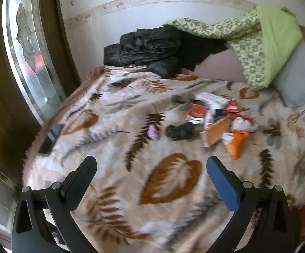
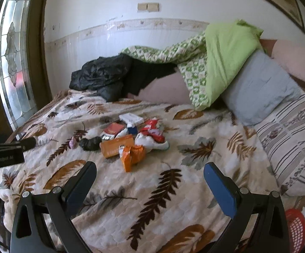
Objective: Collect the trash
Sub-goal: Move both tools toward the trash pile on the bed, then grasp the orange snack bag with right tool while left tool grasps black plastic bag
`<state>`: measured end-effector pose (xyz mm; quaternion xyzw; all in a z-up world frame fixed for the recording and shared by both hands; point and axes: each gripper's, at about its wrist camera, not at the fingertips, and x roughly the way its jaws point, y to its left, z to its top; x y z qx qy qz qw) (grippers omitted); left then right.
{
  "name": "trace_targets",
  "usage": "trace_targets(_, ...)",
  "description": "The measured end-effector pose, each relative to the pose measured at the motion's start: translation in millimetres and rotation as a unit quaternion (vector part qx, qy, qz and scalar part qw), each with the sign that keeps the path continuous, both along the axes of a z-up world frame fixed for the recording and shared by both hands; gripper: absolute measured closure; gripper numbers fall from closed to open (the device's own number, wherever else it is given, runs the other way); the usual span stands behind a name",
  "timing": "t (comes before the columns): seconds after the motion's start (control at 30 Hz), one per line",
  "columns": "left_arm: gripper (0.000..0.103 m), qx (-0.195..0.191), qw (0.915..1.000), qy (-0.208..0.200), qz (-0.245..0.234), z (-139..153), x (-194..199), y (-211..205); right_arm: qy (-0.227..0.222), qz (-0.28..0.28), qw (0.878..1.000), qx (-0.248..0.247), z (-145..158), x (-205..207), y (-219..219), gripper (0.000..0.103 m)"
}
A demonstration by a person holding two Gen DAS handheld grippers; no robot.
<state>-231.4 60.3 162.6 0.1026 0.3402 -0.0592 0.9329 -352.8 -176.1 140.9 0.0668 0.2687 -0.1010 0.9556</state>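
Approach stage. Left gripper (image 1: 151,167) and right gripper (image 2: 150,172): jaws spread, empty. Trash pile (image 2: 131,139) lies mid-bed (image 2: 173,200), beyond both grippers. Next move: advance to the nearest orange wrapper (image 2: 132,155).

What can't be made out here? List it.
- Red basket: right wrist view, cut off by the frame edge and gripper arm.
- Wrapper print in the trash pile: left wrist view, motion blur.
- Small pink item: too small and blurred to identify.
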Motion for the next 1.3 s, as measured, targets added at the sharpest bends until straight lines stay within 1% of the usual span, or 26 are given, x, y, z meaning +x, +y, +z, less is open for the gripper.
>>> trace_targets(0.13,0.0,0.022,0.9997,-0.003,0.012,-6,18,14,0.015,0.02,1.0,0.013,-11,14,-2,0.001)
trace_targets(0.27,0.0,0.015,0.9998,-0.008,-0.015,-12,38,19,0.038,0.05,0.997,0.039,-25,36,-3,0.002)
trace_targets(0.33,0.0,0.012,0.9988,0.0,-0.048,-20,54,14,0.048,0.068,0.995,0.052,-33,50,-2,0.009)
trace_targets(0.4,0.0,0.013,0.9965,0.01,-0.082,-29,72,5,0.069,0.082,0.992,0.061,-42,71,0,0.029)
trace_targets(0.43,0.0,0.016,0.9953,0.014,-0.094,-33,79,0,0.077,0.086,0.991,0.064,-45,79,0,0.033)
trace_targets(0.53,0.0,0.021,0.9913,0.037,-0.124,-48,108,-16,0.102,0.091,0.988,0.075,-58,107,-1,0.034)
trace_targets(0.6,0.001,0.021,0.9891,0.056,-0.134,-61,126,-25,0.117,0.096,0.985,0.089,-69,128,-5,0.034)
trace_targets(0.63,0.005,0.02,0.988,0.067,-0.138,-69,136,-30,0.121,0.095,0.983,0.096,-72,135,-6,0.034)
trace_targets(0.67,0.012,0.017,0.9861,0.08,-0.144,-76,146,-35,0.127,0.094,0.982,0.103,-77,144,-8,0.034)
trace_targets(0.7,0.015,0.014,0.9845,0.089,-0.15,-83,155,-40,0.132,0.093,0.981,0.107,-82,152,-10,0.034)
trace_targets(0.8,0.015,0.012,0.9814,0.102,-0.162,-98,176,-53,0.143,0.092,0.979,0.117,-92,173,-12,0.034)
trace_targets(0.87,0.015,0.017,0.9776,0.117,-0.174,-111,188,-64,0.15,0.093,0.977,0.117,-98,184,-11,0.034)
trace_targets(0.93,0.015,0.028,0.9737,0.127,-0.187,-123,195,-74,0.158,0.094,0.976,0.116,-104,194,-10,0.034)
trace_targets(1.0,0.015,0.047,0.9701,0.137,-0.195,-137,201,-84,0.165,0.095,0.975,0.111,-109,201,-10,0.034)
trace_targets(1.03,0.017,0.05,0.9684,0.143,-0.198,-141,203,-87,0.167,0.095,0.975,0.109,-112,203,-10,0.034)
trace_targets(1.07,0.032,0.052,0.9668,0.149,-0.201,-145,202,-90,0.166,0.095,0.975,0.109,-113,204,-11,0.037)
trace_targets(1.1,0.034,0.053,0.9649,0.158,-0.203,-149,201,-92,0.165,0.098,0.975,0.112,-114,206,-11,0.048)
trace_targets(1.13,0.035,0.055,0.9667,0.154,-0.197,-149,199,-92,0.168,0.1,0.974,0.113,-115,207,-11,0.056)
trace_targets(1.17,0.038,0.052,0.9681,0.151,-0.193,-146,196,-91,0.171,0.103,0.973,0.115,-116,207,-11,0.075)
trace_targets(1.2,0.04,0.045,0.969,0.153,-0.189,-144,193,-90,0.173,0.105,0.972,0.12,-117,207,-12,0.08)
trace_targets(1.23,0.041,0.036,0.9697,0.154,-0.186,-140,191,-88,0.171,0.105,0.971,0.126,-117,205,-13,0.08)
trace_targets(1.3,0.042,0.016,0.9722,0.152,-0.178,-129,184,-81,0.164,0.109,0.971,0.139,-115,199,-15,0.085)
